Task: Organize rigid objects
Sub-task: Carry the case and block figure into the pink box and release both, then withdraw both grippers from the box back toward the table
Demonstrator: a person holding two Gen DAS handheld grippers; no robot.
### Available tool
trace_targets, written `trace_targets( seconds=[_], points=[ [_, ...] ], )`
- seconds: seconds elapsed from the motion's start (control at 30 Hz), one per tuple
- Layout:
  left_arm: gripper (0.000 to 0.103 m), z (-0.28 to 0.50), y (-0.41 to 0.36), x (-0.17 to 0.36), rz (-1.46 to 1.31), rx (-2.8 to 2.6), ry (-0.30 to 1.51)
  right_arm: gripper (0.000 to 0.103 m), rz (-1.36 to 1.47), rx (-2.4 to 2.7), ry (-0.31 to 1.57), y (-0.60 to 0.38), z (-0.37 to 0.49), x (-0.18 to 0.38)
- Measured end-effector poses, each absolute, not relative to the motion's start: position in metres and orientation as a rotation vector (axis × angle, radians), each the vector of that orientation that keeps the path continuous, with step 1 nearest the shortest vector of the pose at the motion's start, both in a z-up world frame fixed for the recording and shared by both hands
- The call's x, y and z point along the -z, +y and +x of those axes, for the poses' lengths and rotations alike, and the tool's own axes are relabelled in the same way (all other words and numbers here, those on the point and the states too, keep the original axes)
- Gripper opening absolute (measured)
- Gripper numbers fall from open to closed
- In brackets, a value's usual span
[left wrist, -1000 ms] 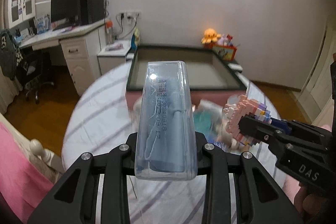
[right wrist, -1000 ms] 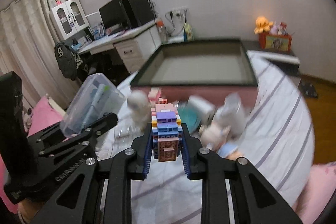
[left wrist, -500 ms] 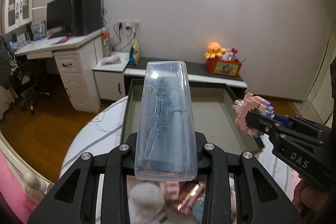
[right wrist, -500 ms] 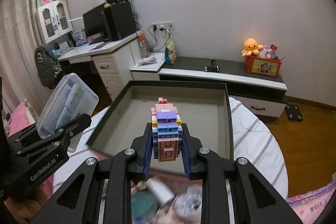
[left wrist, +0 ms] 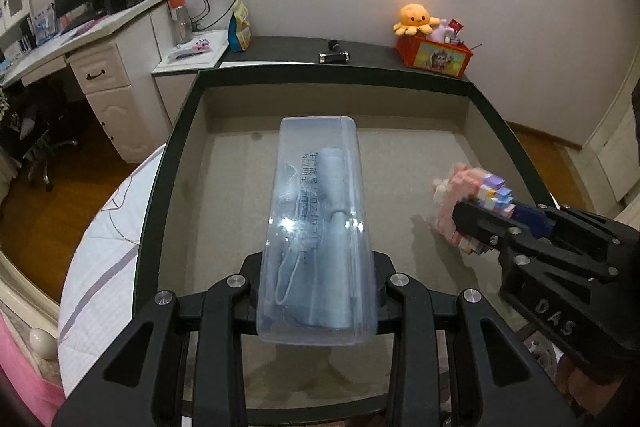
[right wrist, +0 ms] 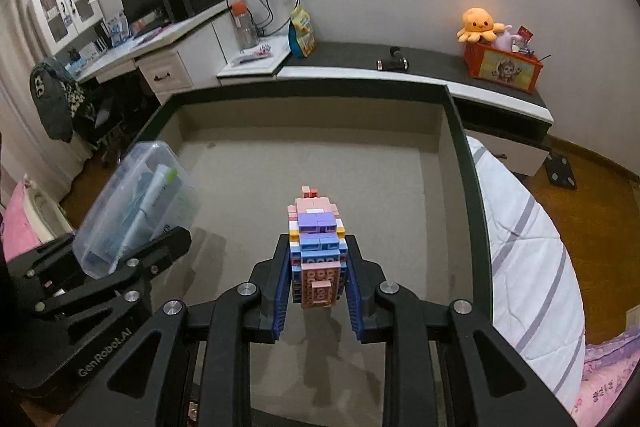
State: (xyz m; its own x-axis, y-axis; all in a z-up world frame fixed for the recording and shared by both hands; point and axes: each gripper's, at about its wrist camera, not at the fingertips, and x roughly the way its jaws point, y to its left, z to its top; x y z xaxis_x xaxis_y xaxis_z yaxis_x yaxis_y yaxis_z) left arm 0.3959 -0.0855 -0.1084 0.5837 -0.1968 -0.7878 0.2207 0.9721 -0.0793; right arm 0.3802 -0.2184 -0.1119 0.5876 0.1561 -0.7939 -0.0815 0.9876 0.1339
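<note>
A clear plastic case [left wrist: 316, 211] with a toothbrush and tube inside sits between the fingers of my left gripper [left wrist: 318, 279], whose jaws are opening while the pads still touch the case. It hangs over the left half of a big dark-rimmed box [left wrist: 176, 131] with a bare beige floor. My right gripper [right wrist: 318, 255] is shut on a pastel brick figure [right wrist: 316, 227], pink, purple and blue, held over the right half of the box [right wrist: 460, 131]. Each gripper shows in the other's view: the case [right wrist: 136, 199] at left, the brick figure [left wrist: 468, 187] at right.
The box lies on a bed with a white striped cover [right wrist: 528, 235]. Behind it runs a low dark-topped cabinet [right wrist: 400, 55] with an orange octopus plush [right wrist: 478, 23] on a red bin. A white desk [left wrist: 100, 67] with a monitor stands at left, wood floor around.
Both grippers have moved forward and down, from over a pile of small toys on the bed to inside the box's outline. The case and the brick figure came along in them.
</note>
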Motion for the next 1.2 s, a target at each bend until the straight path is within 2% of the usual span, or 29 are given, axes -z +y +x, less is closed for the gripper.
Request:
trace_targets(
  seconds=[0.07,0.1,0.17,0.23,0.3,0.37,0.5,0.83,1.2],
  points=[
    [0.050,0.394,-0.086,0.105,0.038,0.234,0.910,0.031,0.086,-0.139,0.937,-0.219,0.379,0.111],
    [0.062,0.393,-0.086,0.104,0.037,0.233,0.908,0.046,0.087,-0.143,0.940,-0.219,0.379,0.110],
    [0.069,0.390,-0.080,0.100,0.033,0.205,0.895,0.059,0.094,-0.121,0.940,-0.223,0.377,0.109],
    [0.081,0.386,-0.069,0.096,0.003,0.196,0.894,0.082,0.112,-0.102,0.937,-0.229,0.377,0.108],
    [0.092,0.377,-0.058,0.088,-0.036,0.197,0.869,0.090,0.155,-0.111,0.926,-0.235,0.374,0.105],
    [0.096,0.361,-0.049,0.076,-0.056,0.186,0.810,0.103,0.193,-0.132,0.912,-0.237,0.367,0.100],
    [0.103,0.326,-0.026,0.050,-0.077,0.144,0.693,0.103,0.225,-0.111,0.835,-0.239,0.345,0.079],
    [0.103,0.250,0.009,0.009,-0.042,0.096,0.530,0.103,0.250,-0.028,0.682,-0.235,0.267,0.029],
    [0.103,0.184,0.023,-0.013,-0.021,0.072,0.482,0.103,0.140,0.089,0.538,-0.222,0.157,-0.004]
  ],
)
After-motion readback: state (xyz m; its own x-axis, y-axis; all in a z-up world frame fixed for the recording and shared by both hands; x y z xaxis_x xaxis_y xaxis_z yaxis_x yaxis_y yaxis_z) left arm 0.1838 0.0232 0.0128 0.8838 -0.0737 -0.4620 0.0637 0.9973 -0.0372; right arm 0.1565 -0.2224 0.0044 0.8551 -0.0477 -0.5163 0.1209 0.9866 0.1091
